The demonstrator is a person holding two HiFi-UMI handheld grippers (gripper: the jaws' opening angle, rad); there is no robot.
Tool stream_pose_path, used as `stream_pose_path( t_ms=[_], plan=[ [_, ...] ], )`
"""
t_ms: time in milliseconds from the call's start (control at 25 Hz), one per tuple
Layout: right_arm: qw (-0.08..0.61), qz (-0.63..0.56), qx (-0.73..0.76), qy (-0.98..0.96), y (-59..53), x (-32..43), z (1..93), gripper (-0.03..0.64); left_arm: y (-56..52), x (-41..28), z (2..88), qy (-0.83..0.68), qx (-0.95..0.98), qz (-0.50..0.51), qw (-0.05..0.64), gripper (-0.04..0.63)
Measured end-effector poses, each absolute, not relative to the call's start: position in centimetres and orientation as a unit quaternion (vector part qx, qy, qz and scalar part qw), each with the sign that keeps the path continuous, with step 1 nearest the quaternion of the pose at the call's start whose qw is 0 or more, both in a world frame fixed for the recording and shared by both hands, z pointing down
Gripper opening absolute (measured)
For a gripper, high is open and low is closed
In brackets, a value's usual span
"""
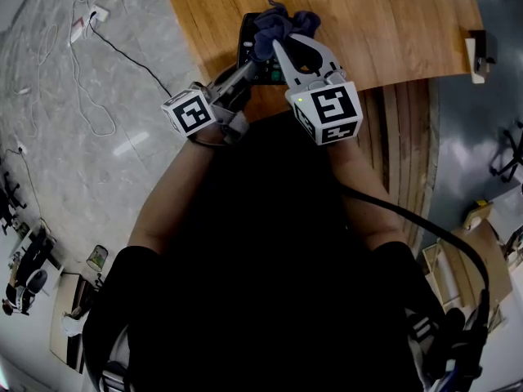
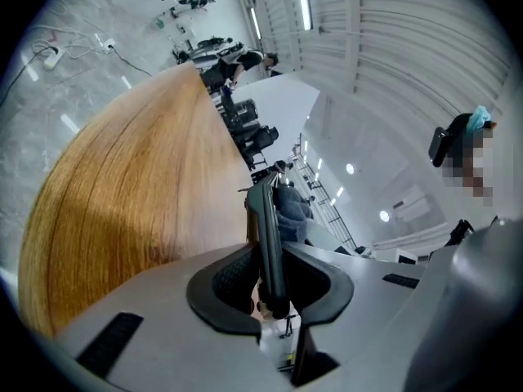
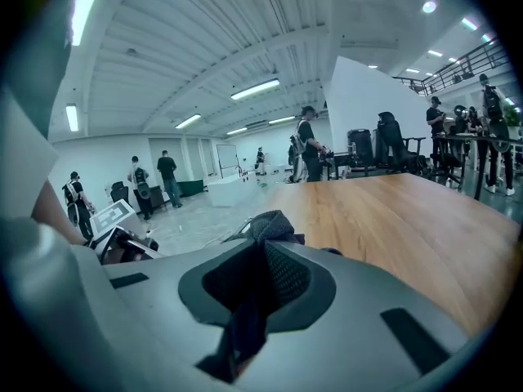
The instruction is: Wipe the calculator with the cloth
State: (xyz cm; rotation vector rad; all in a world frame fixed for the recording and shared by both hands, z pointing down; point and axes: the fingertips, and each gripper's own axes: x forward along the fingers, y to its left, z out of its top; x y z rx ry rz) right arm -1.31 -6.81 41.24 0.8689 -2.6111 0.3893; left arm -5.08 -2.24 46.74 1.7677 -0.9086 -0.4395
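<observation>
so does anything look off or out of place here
Nothing stands out. The left tool is shut on the calculator near the table's front edge. The right tool is shut on the bunched dark cloth, which sits over the calculator's far end. No spill or damage shows.

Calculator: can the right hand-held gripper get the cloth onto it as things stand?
Probably yes. The right hand-held gripper, shut on the cloth, holds it over the calculator's far end; the left hand-held gripper clamps only its near edge, and nothing else stands between.
</observation>
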Motion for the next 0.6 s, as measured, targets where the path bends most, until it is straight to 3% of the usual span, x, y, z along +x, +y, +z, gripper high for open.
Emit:
stream_pose_path(
  t_ms=[600],
  plan=[
    [0.200,0.151,0.355,-0.901,-7.8,3.1,42.9,0.037,-2.4,-5.9,46.4,-0.385,0.720,-0.215,0.535,0.072]
  ],
)
